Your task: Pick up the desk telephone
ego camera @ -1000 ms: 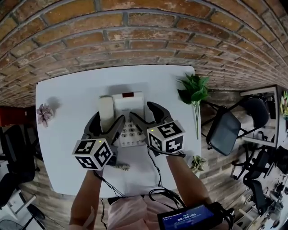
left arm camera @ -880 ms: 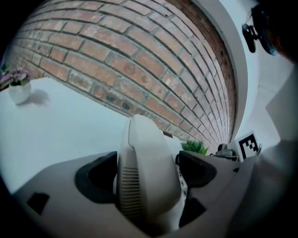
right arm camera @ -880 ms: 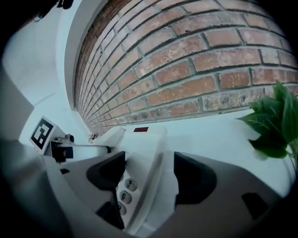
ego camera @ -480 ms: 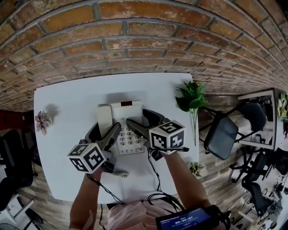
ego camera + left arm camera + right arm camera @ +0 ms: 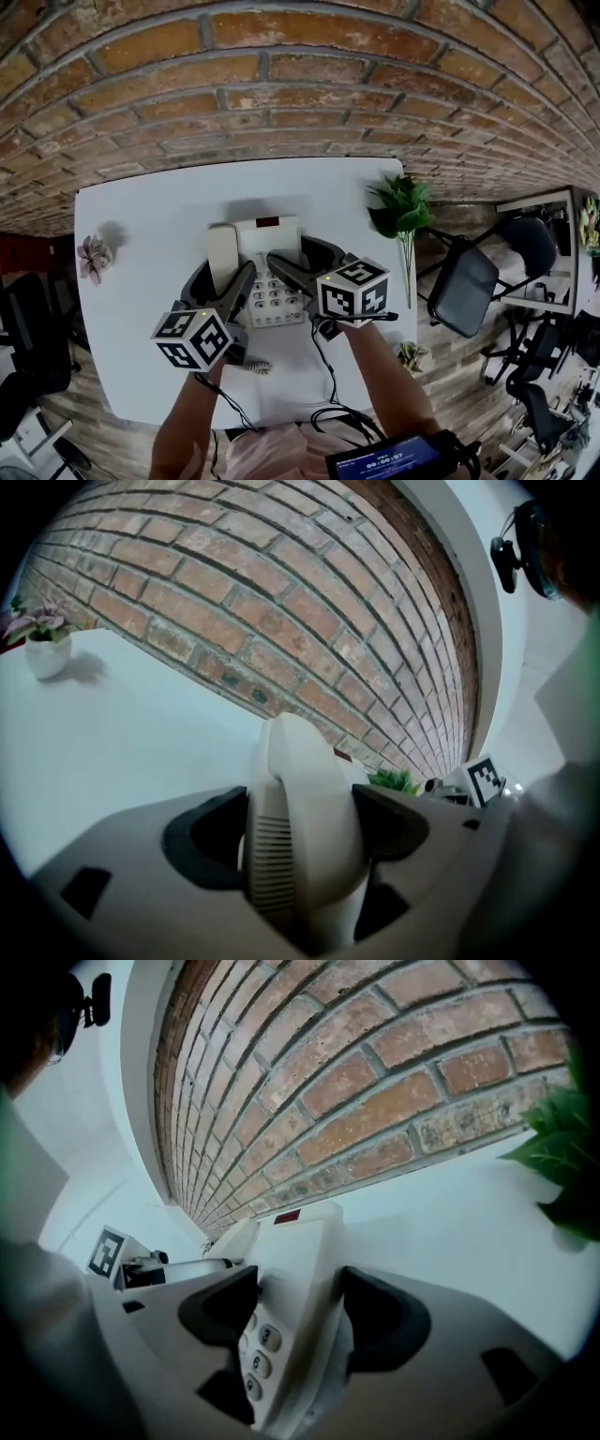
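Note:
A white desk telephone (image 5: 269,255) sits in the middle of the white table (image 5: 141,225), with its handset (image 5: 221,255) resting on its left side. My left gripper (image 5: 225,272) straddles the handset (image 5: 300,827). Its jaws are closing, and both dark pads (image 5: 202,841) touch the handset's sides. My right gripper (image 5: 293,253) straddles the right part of the telephone body (image 5: 295,1269). Its jaws are closing too, with one pad by the keypad (image 5: 261,1349) and the other against the right edge.
A brick wall (image 5: 281,94) runs behind the table. A leafy plant (image 5: 401,199) stands at the table's right edge and a small pink flower pot (image 5: 93,251) at its left. The coiled cord (image 5: 255,367) lies near the front. A black chair (image 5: 464,277) stands right of the table.
Both pairs of jaws have narrowed onto the telephone, and both grippers have rolled slightly. The telephone has stayed where it was on the table.

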A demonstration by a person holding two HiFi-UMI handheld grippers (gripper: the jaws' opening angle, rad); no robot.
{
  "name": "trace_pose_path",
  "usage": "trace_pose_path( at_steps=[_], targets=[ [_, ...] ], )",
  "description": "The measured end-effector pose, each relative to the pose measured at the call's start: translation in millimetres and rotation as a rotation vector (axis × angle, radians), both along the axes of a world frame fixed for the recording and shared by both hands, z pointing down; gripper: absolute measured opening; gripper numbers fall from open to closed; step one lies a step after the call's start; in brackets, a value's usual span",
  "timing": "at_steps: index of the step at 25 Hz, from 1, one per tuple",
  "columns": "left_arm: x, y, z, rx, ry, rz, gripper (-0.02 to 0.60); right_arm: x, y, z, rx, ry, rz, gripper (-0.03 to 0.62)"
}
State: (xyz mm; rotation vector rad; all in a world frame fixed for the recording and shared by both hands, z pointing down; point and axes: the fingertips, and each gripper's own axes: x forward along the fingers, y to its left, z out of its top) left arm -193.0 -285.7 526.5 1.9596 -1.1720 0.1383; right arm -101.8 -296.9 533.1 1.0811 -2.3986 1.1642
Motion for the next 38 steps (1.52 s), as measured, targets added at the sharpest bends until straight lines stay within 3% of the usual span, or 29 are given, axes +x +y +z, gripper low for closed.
trace_pose_path(
  at_steps=[9, 17, 24, 38],
  targets=[
    [-4, 7, -16, 0.143, -0.066, -0.032, 0.339, 0, 5, -16, 0.138, -0.047, 0.016, 0.299],
    [-5, 8, -19, 0.172, -0.08, -0.043, 0.337, -1, 5, -13, 0.101, -0.074, -0.028, 0.359],
    [-6, 10, -23, 0.205, -0.08, -0.046, 0.337, -10, 9, -16, 0.037, -0.17, -0.092, 0.422],
    [-8, 22, -38, 0.327, -0.071, -0.055, 0.336, -14, 12, -18, 0.002, -0.216, -0.123, 0.442]
  ],
)
